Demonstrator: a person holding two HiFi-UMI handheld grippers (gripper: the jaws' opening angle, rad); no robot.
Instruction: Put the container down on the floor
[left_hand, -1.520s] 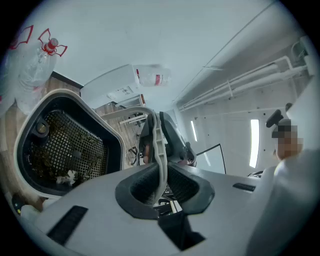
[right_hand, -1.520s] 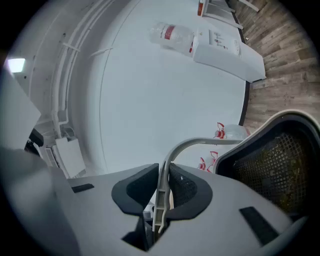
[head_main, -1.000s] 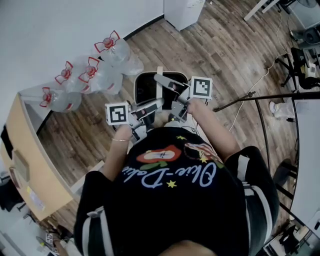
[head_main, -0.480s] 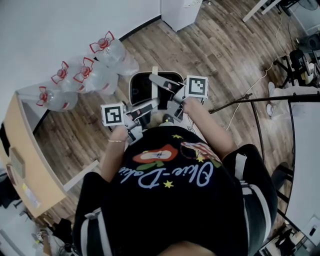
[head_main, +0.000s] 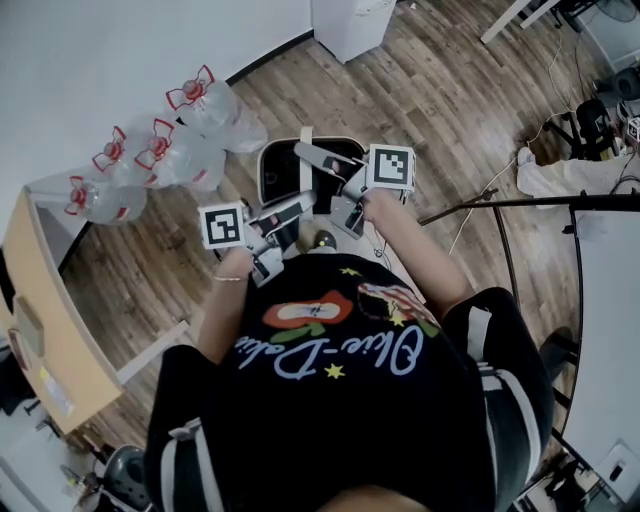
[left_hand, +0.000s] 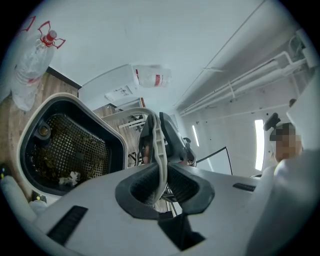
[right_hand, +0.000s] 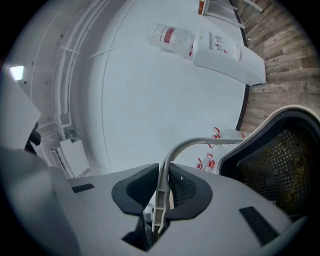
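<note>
Hanging by its grey handle (left_hand: 156, 140), the container (head_main: 268, 172) is being held over the wooden floor (head_main: 420, 110) in front of the person, with water bottles (head_main: 150, 150) lying near it to the left, by the wall (head_main: 100, 50). The handle is being clamped by the left gripper (left_hand: 161, 186). Just beside it, the same handle is being clamped by the right gripper (right_hand: 163, 192).

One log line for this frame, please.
left tool: shut on handle | right tool: shut on handle | container: held above floor, not yet down
</note>
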